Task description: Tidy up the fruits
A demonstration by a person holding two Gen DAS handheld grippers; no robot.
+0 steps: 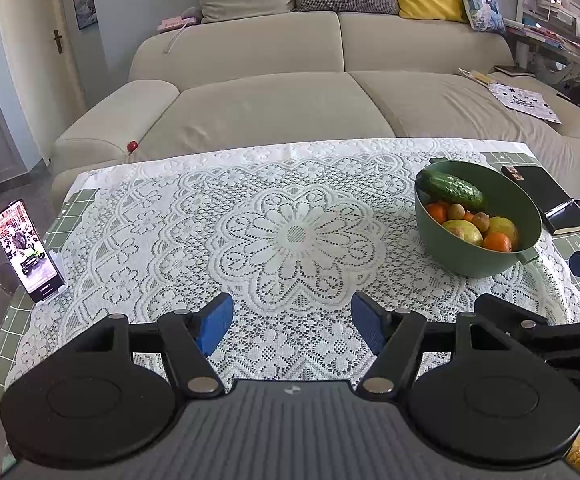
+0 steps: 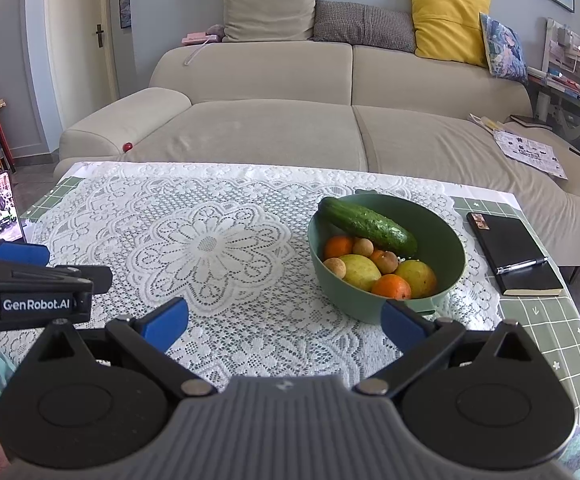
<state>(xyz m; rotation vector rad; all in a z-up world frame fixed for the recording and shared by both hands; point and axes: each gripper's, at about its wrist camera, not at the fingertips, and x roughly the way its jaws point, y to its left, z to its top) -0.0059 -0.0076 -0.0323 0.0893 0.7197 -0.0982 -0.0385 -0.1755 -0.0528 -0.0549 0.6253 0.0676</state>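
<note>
Left wrist view: left gripper (image 1: 292, 326) jaws spread wide, nothing between the blue pads (image 1: 214, 326), hovering over the white lace tablecloth (image 1: 298, 236). Round green plastic bowl (image 1: 478, 252) sits on the cloth at the right, holding a dark green cucumber (image 1: 452, 190), oranges (image 1: 497, 241), yellow-green mangoes (image 1: 463, 231) and small brown round fruits (image 1: 481, 221). Lit phone on a clear stand (image 1: 26, 248) at the table's left edge. Black notebook with pen (image 1: 550, 200) beyond the bowl.

Right wrist view: right gripper (image 2: 286, 326) also wide, empty; its right pad (image 2: 400, 324) is just in front of the bowl's near rim; can't tell if touching. Beige sofa (image 2: 274, 128) behind the table.
</note>
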